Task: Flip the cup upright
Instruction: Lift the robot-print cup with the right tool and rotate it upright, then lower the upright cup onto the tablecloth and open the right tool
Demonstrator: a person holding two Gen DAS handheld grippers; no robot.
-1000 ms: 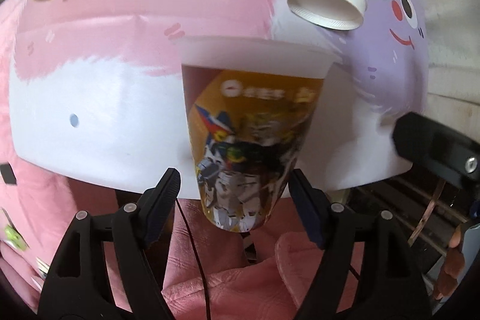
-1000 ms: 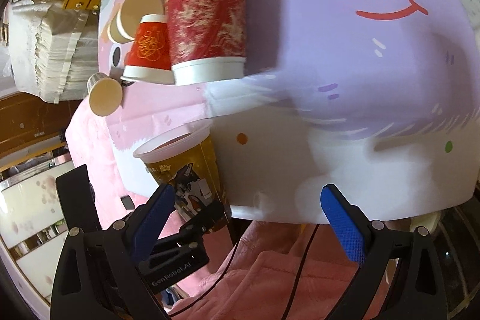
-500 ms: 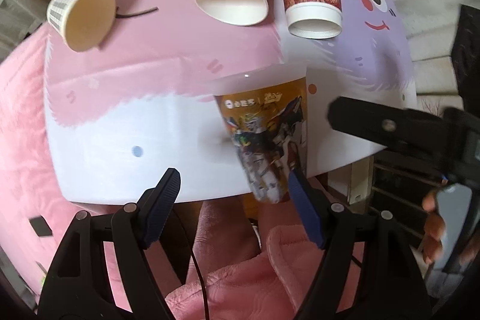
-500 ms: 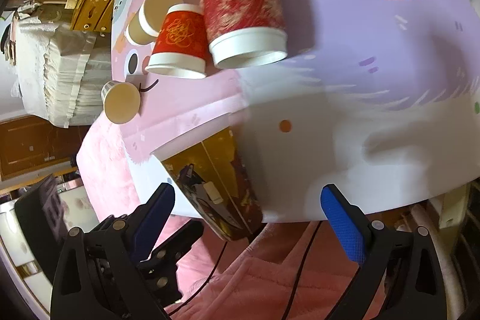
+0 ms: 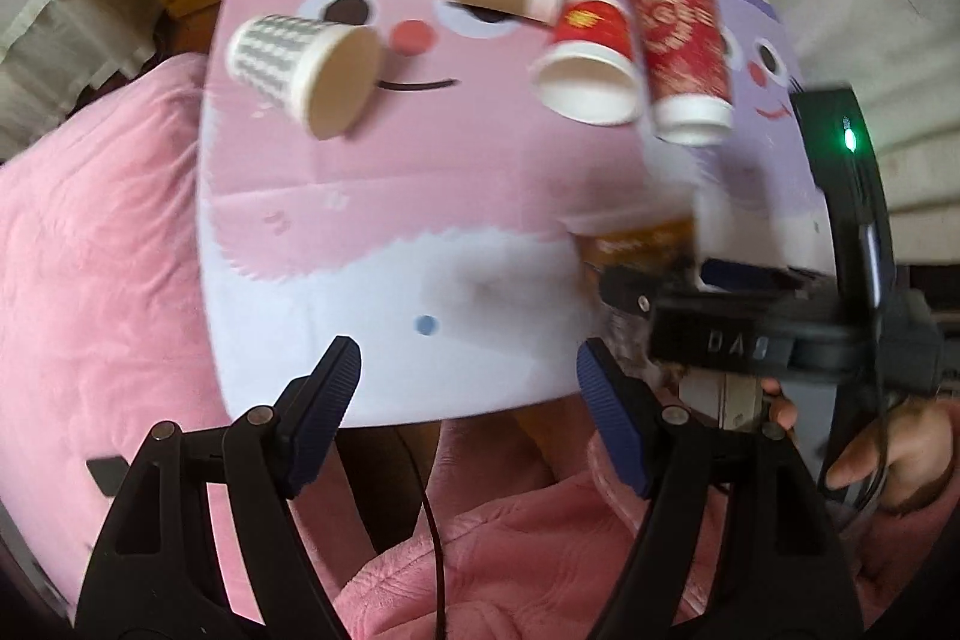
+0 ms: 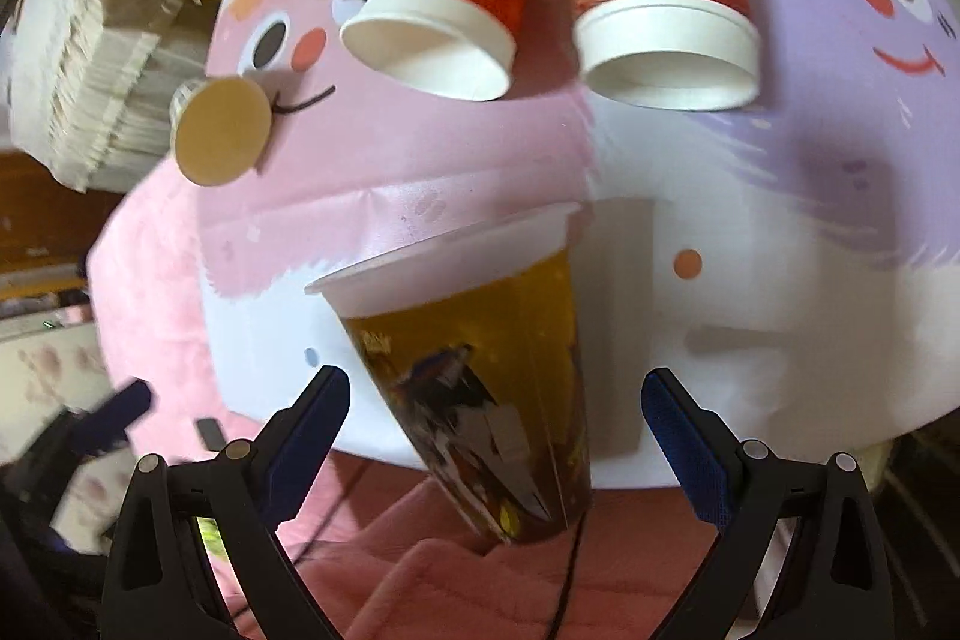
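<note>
1. My right gripper [image 6: 495, 400] is spread wide; the yellow printed cup [image 6: 486, 370] stands between its fingers, touching neither.
2. The cup sits rim-up at the cartoon mat's [image 6: 780, 280] near edge.
3. My left gripper [image 5: 468, 382] gapes, holding nothing, beside it.

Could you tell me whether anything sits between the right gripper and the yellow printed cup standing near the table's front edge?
Nothing visible does. In the right wrist view the yellow printed cup stands directly ahead of the open right gripper, between its fingers' line, with only bare mat around it. The tipped red cups lie farther back on the table, well behind it.
</note>
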